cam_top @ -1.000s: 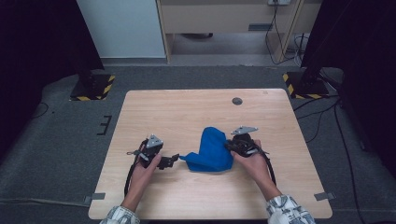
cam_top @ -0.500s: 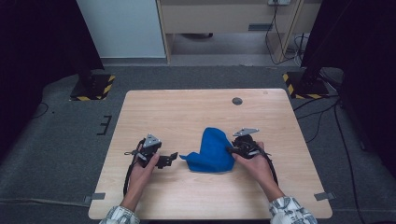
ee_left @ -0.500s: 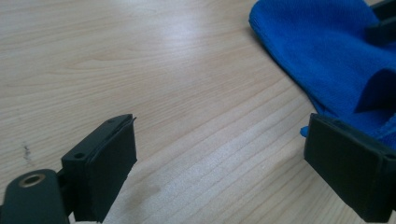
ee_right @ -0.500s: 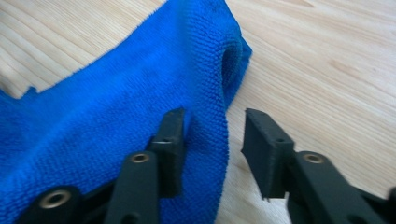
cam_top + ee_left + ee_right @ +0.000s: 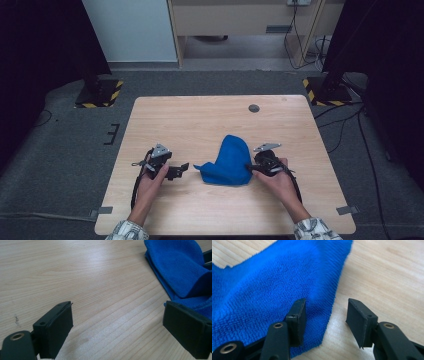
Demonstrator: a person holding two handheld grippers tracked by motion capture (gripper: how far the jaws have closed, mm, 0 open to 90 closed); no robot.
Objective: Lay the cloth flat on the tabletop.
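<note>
**Both claws apart at the blue cloth, one on each side**

Your right claw has its jaws apart at the cloth's edge: in the right gripper view one jaw rests over the blue cloth and the other stands over bare wood, with the cloth's border running between them. In the high view this claw touches the right side of the cloth.

Your left claw is spread wide, nothing between its jaws but wood grain. In the left gripper view one jaw sits just beside the cloth's folded corner; I cannot tell whether it touches. In the high view the left claw is near the cloth's left tip.

The cloth lies crumpled in a heap slightly right of the middle of the worktop, nearer your edge than the far one. You have open wood all across the far half, broken by a small dark round disc set near the far right. There is also free room to the left of your left hand and to the right of your right hand, and a strip along the near edge.

Count: one cloth, two claws, one disc.
</note>
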